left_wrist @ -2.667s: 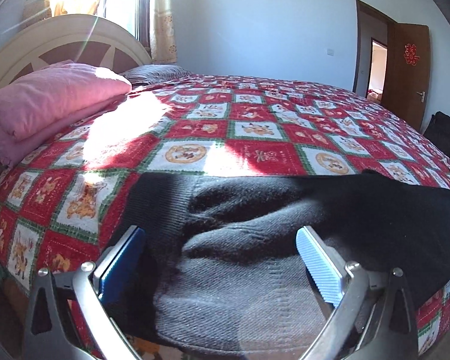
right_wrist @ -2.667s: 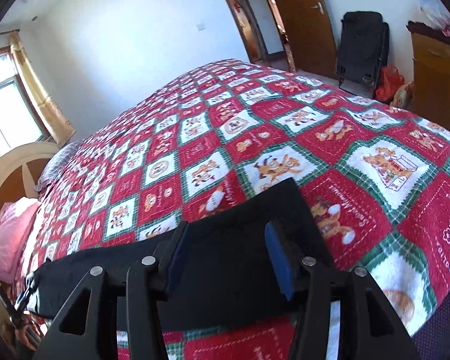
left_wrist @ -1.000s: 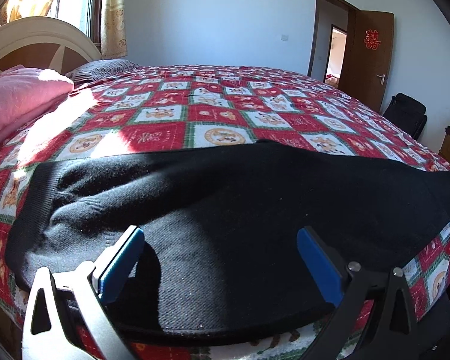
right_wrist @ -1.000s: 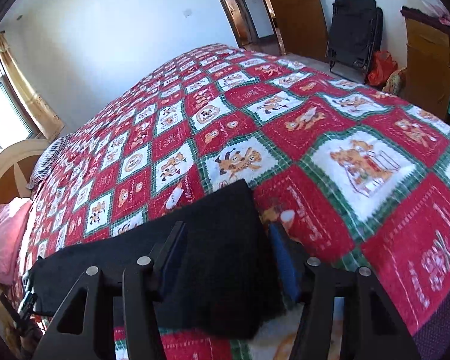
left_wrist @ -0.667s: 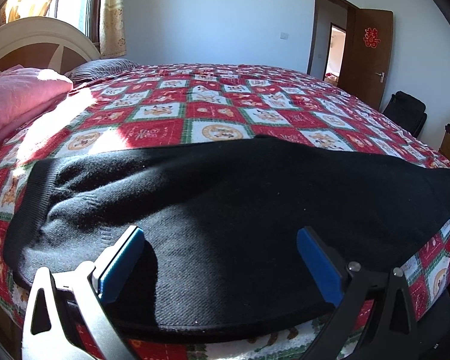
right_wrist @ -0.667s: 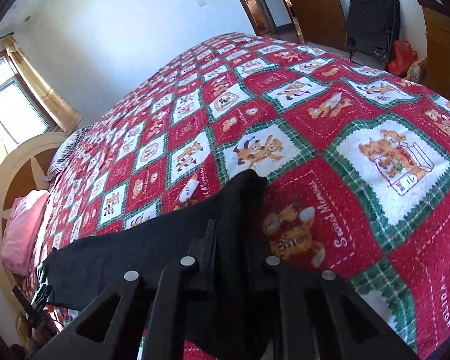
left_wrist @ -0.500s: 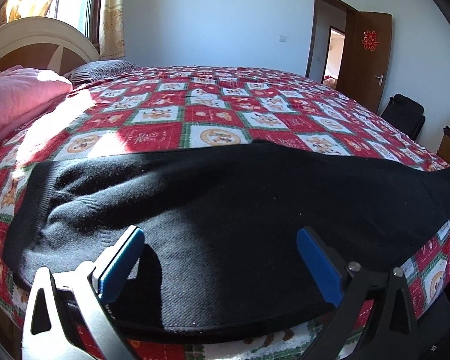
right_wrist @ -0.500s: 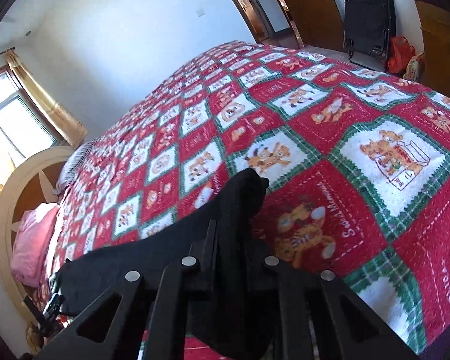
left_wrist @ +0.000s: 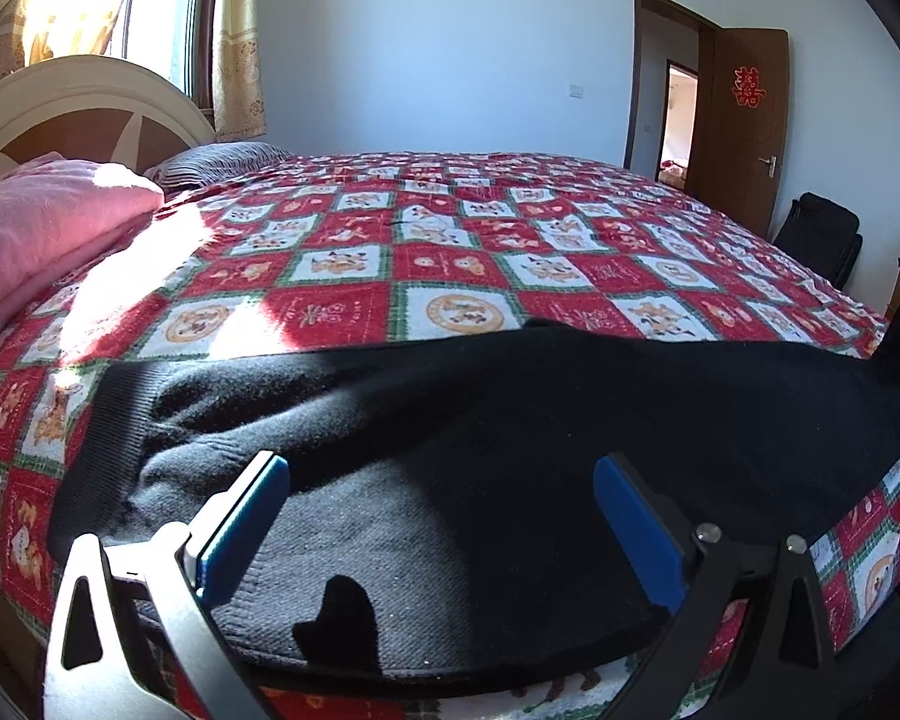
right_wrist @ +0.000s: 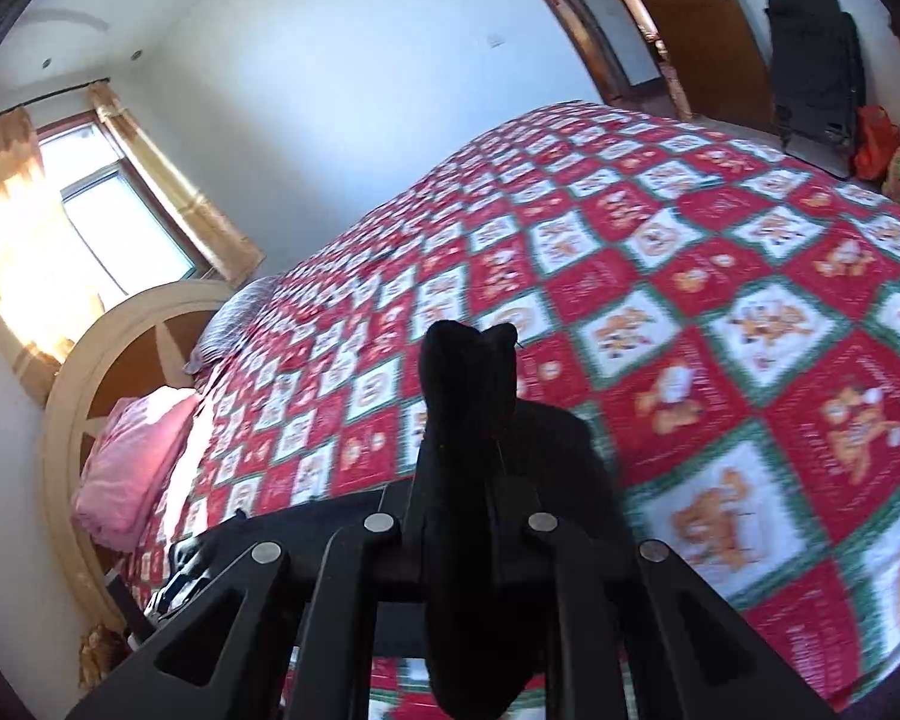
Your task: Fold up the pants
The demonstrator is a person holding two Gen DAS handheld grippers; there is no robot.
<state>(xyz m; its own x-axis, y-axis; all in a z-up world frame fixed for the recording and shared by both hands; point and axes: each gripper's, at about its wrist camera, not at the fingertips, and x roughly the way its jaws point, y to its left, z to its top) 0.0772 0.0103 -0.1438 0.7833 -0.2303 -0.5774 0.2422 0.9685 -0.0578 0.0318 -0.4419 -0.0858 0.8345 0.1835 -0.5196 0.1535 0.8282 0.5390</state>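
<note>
left wrist view: the left gripper (left_wrist: 438, 516) hovers wide open over the black pants (left_wrist: 510, 420) laid along the bed (left_wrist: 450, 276) edge

right wrist view: the right gripper (right_wrist: 462, 516) clamps the lifted leg end; best carry it low toward the waistband, edges aligned

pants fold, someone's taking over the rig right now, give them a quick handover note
Right gripper: shut on the leg end of the black pants, lifted off the quilt.
Left gripper: open, over the waist end, holding nothing.
Pants lie lengthwise along the near edge of the bed, waistband toward the pink pillow.
Done: leg end gripped and raised.
Left: carry it over to the waistband, lay it flat, fold again.
</note>
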